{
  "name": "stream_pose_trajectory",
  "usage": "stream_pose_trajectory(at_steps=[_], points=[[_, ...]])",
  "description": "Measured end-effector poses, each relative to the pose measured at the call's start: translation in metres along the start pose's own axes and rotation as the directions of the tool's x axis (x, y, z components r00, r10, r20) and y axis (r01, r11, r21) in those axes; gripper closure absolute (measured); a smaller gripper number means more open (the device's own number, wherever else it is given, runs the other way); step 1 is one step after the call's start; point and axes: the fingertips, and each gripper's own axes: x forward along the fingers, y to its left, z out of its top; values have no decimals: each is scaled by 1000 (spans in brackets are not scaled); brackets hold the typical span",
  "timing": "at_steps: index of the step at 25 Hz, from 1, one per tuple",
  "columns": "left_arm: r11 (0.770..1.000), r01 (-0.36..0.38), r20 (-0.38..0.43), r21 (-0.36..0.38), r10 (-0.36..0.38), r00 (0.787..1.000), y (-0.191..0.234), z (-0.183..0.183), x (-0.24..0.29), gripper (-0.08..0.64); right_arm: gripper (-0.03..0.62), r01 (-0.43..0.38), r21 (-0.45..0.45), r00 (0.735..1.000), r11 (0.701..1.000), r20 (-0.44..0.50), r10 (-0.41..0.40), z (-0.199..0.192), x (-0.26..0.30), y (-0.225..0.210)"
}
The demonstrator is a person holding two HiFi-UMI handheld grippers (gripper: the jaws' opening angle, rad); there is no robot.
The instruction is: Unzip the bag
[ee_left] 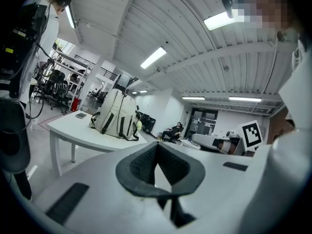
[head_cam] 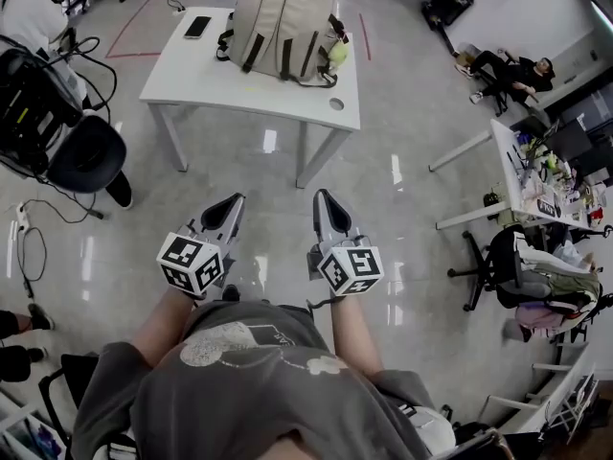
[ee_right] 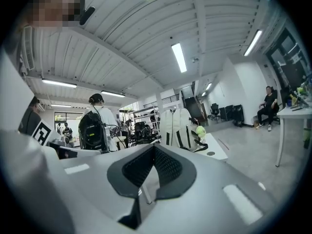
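A beige backpack (head_cam: pixel 284 22) with dark straps stands upright on a white table (head_cam: pixel 192 80) far ahead of me; a small green toy (head_cam: pixel 337 54) hangs at its right side. The left gripper view shows the backpack (ee_left: pixel 116 113) small and distant, as does the right gripper view, where the backpack (ee_right: pixel 178 126) stands behind the jaws. My left gripper (head_cam: pixel 233 202) and right gripper (head_cam: pixel 321 197) are held close to my body over bare floor, well short of the table. Both are shut with nothing between the pads; the left gripper (ee_left: pixel 156 147) and right gripper (ee_right: pixel 154 147) tips meet.
A phone (head_cam: pixel 197 27) lies on the table's far left corner. A person with black gear (head_cam: pixel 38 94) stands to the left, cables on the floor beside them. Cluttered desks (head_cam: pixel 536 175) and an office chair (head_cam: pixel 498 257) are on the right. Someone sits (head_cam: pixel 508 70) at the far right.
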Motion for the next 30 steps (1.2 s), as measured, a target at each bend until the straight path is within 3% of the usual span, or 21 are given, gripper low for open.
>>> stream_pose_trajectory(at_steps=[7, 15, 22, 30], points=[[1000, 21, -10, -3, -21, 1000, 27, 15, -16, 554, 592, 54, 11, 999, 998, 1, -54, 6, 19, 23], [1000, -1, -37, -31, 0, 999, 53, -3, -7, 554, 592, 86, 40, 996, 996, -26, -85, -15, 38, 4], [996, -71, -50, -46, 69, 996, 83, 6, 25, 554, 592, 35, 66, 998, 997, -50, -32, -15, 86, -19], [992, -124, -41, -30, 123, 992, 111, 29, 99, 554, 592, -18, 89, 998, 996, -51, 23, 3, 161, -80]])
